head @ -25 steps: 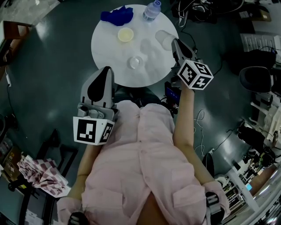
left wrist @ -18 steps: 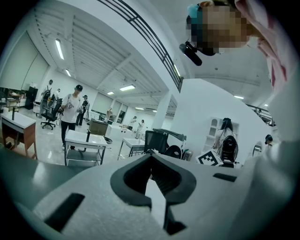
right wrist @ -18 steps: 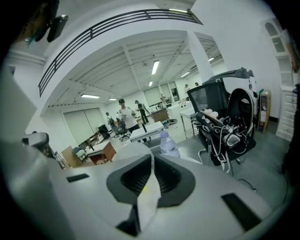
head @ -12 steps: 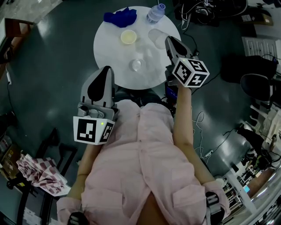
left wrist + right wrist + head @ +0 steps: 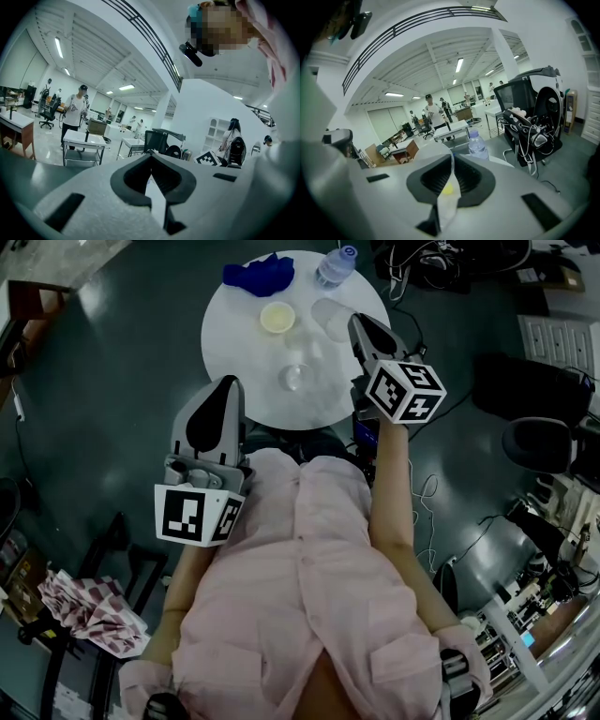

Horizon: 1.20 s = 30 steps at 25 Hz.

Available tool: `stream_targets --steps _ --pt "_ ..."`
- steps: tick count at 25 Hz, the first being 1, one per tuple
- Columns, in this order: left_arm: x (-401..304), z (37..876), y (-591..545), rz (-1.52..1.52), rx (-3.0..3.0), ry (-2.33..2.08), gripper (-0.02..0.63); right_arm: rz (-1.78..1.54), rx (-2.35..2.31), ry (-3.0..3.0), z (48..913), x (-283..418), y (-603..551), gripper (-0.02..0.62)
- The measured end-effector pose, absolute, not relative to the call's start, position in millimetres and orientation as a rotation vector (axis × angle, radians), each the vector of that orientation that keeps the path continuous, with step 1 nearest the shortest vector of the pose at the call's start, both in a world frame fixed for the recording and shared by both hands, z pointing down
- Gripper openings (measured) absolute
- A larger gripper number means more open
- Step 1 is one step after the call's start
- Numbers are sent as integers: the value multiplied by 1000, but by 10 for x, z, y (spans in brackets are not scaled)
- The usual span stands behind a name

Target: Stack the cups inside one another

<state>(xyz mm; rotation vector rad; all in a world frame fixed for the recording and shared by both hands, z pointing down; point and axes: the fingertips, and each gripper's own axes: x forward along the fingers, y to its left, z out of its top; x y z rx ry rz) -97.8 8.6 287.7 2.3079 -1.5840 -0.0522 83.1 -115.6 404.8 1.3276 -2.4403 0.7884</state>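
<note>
1. While my right gripper point(image 5: 356, 324) hangs over the right part of the round white table point(image 5: 234, 343) at the top of the head view, its jaws stand narrow on a held clear cup point(image 5: 330, 320) just left of their tips.
   - A yellow cup point(image 5: 276, 317) stands further left on the table, apart from the held one.
   - A standing clear cup point(image 5: 293, 378) sits lower in the frame, nearer the table's front edge and down-left of my right jaws.
   - A water bottle point(image 5: 336, 265) and a blue cloth point(image 5: 258, 273) lie along the far rim.
   - My left gripper point(image 5: 227, 385) is off the table's lower-left edge, so the right one is much nearer both cups.

2. In the left gripper view, my left gripper point(image 5: 150, 155) has its jaw tips meeting with nothing between them. No cup shows here, only the room beyond.

3. In the right gripper view, my right gripper point(image 5: 451, 157) pinches the thin wall of the held clear cup point(image 5: 446, 197).
   - The rim arcs away to the upper left, so I judge the cup roughly upright with its mouth up.
   - A yellow spot point(image 5: 447, 189) shows through the wall, probably the yellow cup.
   - The water bottle point(image 5: 477, 143) stands just beyond, right of centre.
   - The next move turns on carrying the held cup leftward over a waiting cup's mouth, with the two axes lined up.
</note>
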Motion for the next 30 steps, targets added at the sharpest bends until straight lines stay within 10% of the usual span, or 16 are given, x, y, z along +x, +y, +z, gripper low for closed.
stream_targets --steps 30 --pt "-910 2939 -4 -71 2296 -1544 15 787 1385 -2398 4085 1057 -1179 40"
